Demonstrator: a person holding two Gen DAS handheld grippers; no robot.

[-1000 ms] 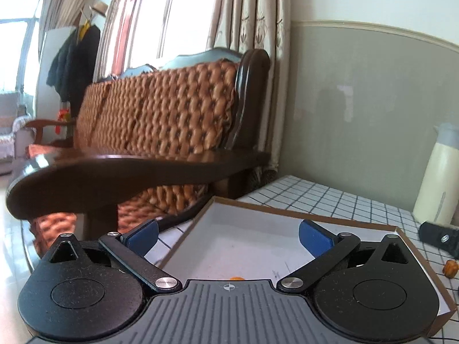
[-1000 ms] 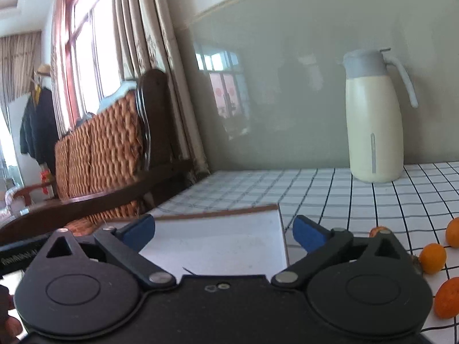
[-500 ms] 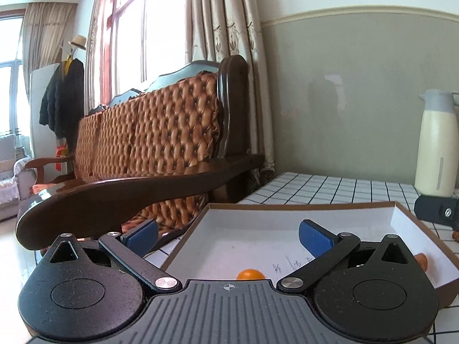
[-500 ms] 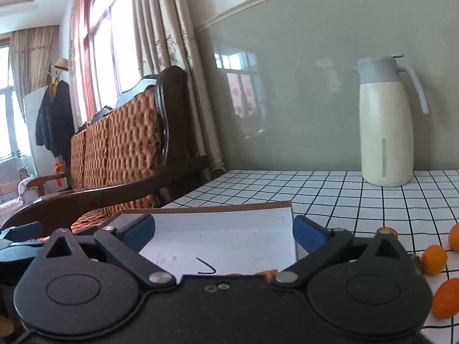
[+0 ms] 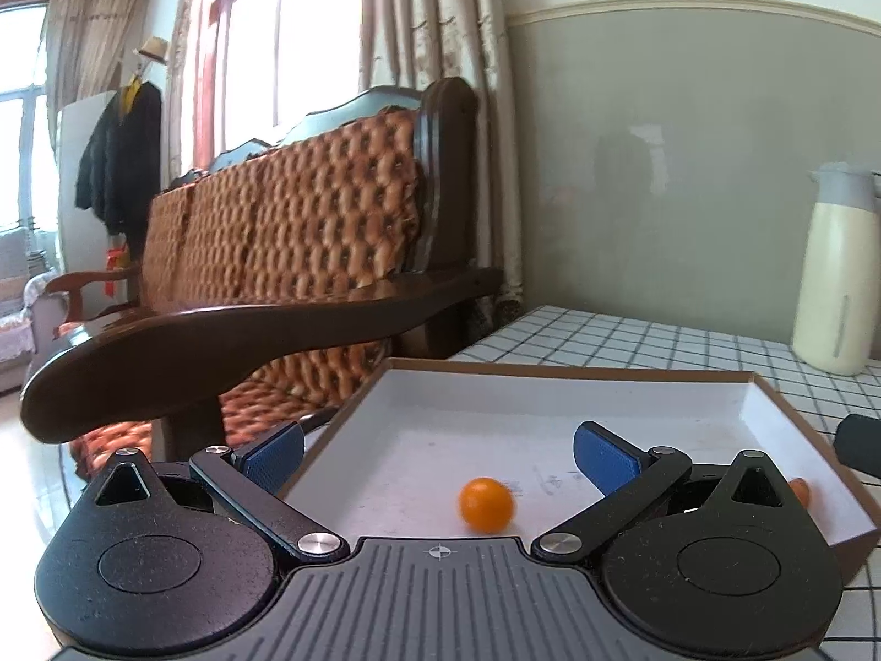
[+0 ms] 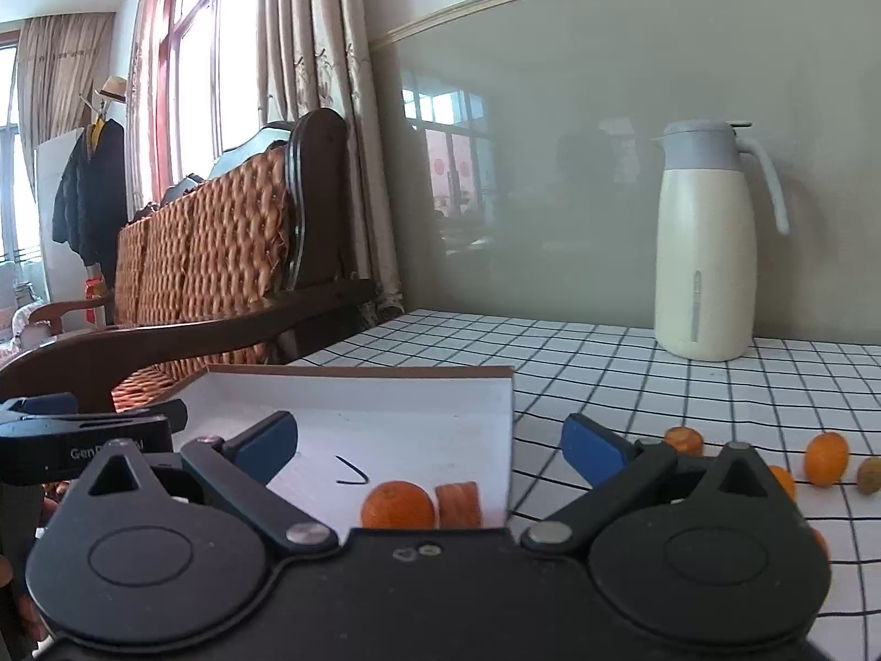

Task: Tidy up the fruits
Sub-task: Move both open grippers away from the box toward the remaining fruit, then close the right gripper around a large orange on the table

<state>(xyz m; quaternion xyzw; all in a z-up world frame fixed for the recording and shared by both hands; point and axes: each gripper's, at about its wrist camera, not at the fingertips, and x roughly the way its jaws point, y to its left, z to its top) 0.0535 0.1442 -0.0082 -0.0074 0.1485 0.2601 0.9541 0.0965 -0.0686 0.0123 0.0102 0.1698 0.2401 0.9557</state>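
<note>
A shallow white box with a brown rim [image 5: 605, 372] [image 6: 385, 372] lies on the checked table. Inside it a small orange fruit [image 5: 487, 504] rests between the blue pads of my left gripper [image 5: 438, 454], which is open and holds nothing. The right wrist view shows an orange fruit [image 6: 397, 505] and an orange slice-like piece [image 6: 458, 504] in the box's near corner, just in front of my open right gripper [image 6: 429, 443]. Several more small orange fruits [image 6: 826, 457] lie on the table to the right of the box. The left gripper's body [image 6: 82, 432] shows at the left of that view.
A cream thermos jug [image 6: 707, 242] [image 5: 837, 270] stands at the back of the table by the grey wall. A wooden sofa [image 5: 275, 253] with a woven back stands left of the table. A greenish-brown fruit [image 6: 869, 475] lies at the far right.
Both views have tipped down and drawn back over the box. The orange fruit in the box now shows fully between the left pads; two orange pieces appear before the right gripper.
</note>
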